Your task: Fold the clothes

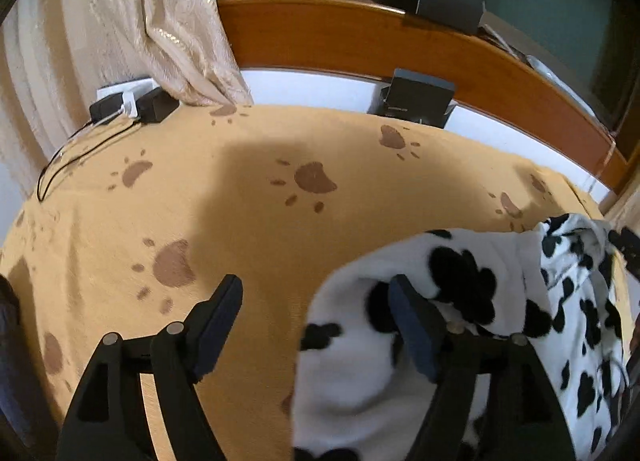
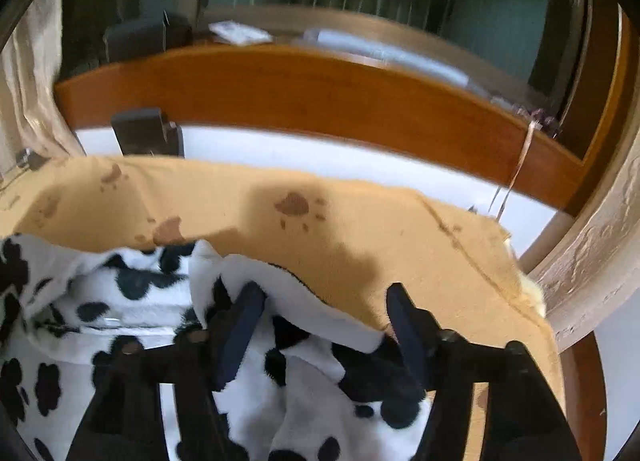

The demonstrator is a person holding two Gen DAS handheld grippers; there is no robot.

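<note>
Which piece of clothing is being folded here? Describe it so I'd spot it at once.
Start at the long orange-brown wooden headboard, then come down onto the tan blanket printed with brown paw marks. At the blanket's near right side lies the fleecy garment, bunched up, with both open grippers over it. It is the only white thing with black blotches; everything around it is tan or brown.

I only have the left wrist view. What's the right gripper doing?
Observer: The right gripper is open over a white flap of the cow-print fleece garment, fabric lying between its fingers.
Operator: Anything past the garment on that side?
Observer: The paw-print blanket ends at a stitched hem there, a carved pale panel beside it.
Operator: What's on the headboard?
Observer: The wooden headboard has a thin cord hanging from its right end.
</note>
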